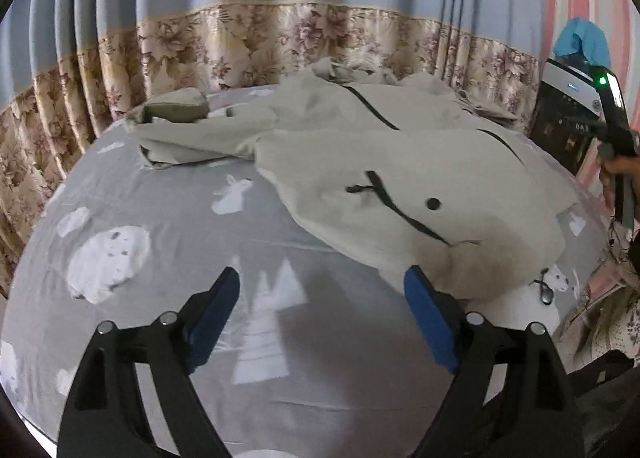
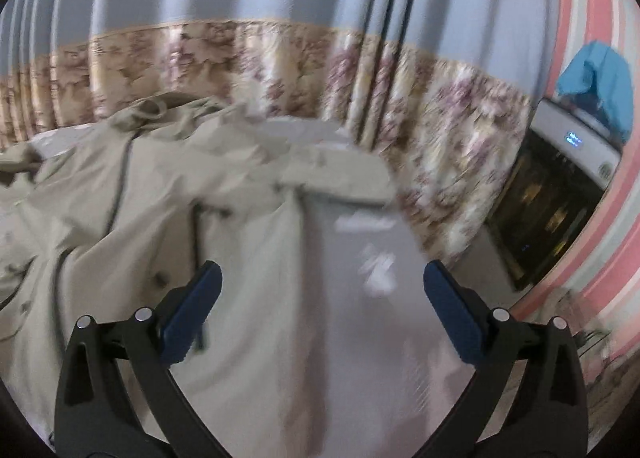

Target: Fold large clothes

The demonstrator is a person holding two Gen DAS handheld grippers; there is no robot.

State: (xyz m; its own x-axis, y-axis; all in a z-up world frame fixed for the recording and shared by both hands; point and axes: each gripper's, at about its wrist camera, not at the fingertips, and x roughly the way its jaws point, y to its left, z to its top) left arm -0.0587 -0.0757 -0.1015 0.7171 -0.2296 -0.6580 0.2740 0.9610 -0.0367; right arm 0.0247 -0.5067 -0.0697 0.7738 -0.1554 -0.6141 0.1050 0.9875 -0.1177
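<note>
Both sets of jaws gape empty over the beige coat (image 1: 360, 161) on the bedsheet (image 1: 160, 242), curtain (image 1: 240, 45) behind.

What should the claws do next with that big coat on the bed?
Probably lower the left claw onto the coat hem beside it and pinch: both claws are open and empty, and the coat lies rumpled and unfolded on the bed.

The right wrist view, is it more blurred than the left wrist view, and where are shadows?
Right wrist view: yes, motion blur smears the beige jacket and floral curtain. Left wrist view: sharp, though fisheye bulges the grey bedsheet; a soft shadow falls on the jacket hem near the left gripper.
</note>
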